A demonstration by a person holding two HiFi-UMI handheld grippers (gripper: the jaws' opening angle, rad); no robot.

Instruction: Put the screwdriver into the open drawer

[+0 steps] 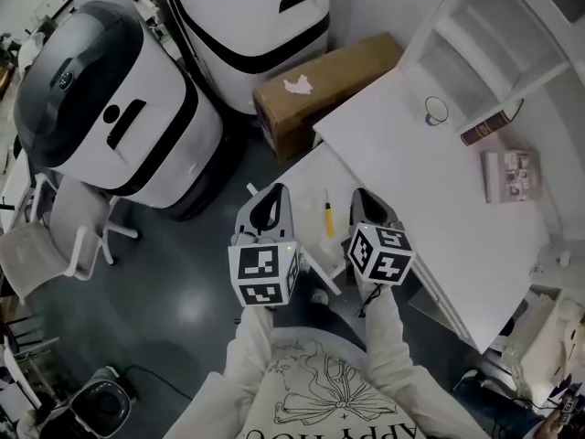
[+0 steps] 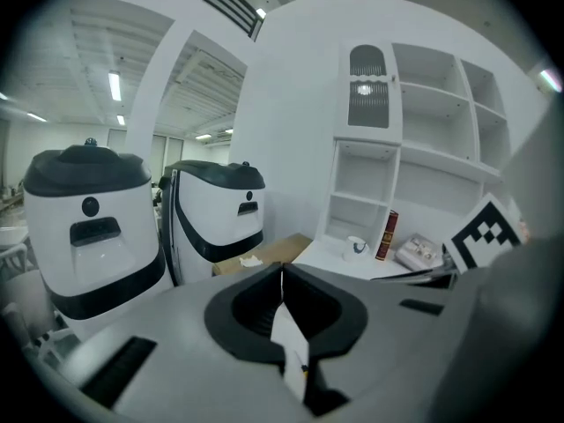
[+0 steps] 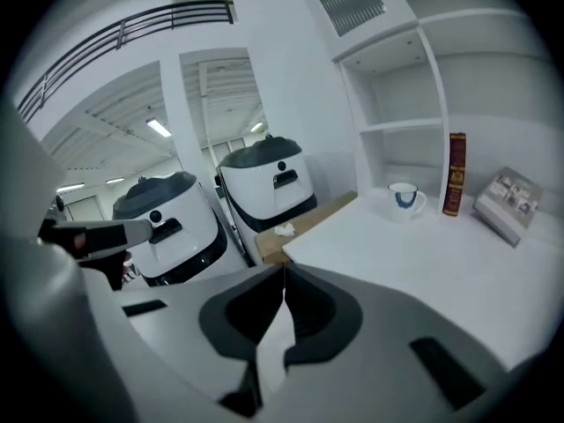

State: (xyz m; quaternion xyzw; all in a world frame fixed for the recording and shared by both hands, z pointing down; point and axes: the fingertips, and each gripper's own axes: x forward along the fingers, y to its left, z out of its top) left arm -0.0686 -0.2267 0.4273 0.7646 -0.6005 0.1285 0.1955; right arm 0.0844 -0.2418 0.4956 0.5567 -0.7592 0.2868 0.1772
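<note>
Grey flooring (image 1: 183, 277) surrounds a white desk (image 1: 430, 199) seen from above, the fixed point of the scene. Well left of the desk stand two large white-and-black machines (image 1: 110, 99) (image 1: 256, 26). A cardboard box (image 1: 338, 71) sits against the desk's left corner.

At the desk's near-left edge an open drawer (image 1: 306, 176) is pulled out. Over the drawer's left part hangs the left gripper (image 1: 271, 198) (image 2: 282, 271), its jaws closed tip to tip on nothing. The screwdriver (image 1: 329, 216), yellow-handled, lies in the drawer beside the desk edge, between the two grippers and touching neither. The right gripper (image 1: 367, 199) (image 3: 284, 267) hangs over the line where drawer meets desk, its jaws likewise pressed together and empty.

On the desk's far side stand a mug (image 1: 436, 111), a dark red book (image 1: 489, 128) and a small printed box (image 1: 508, 174). A white shelf unit (image 1: 494, 35) rises behind the desk.
</note>
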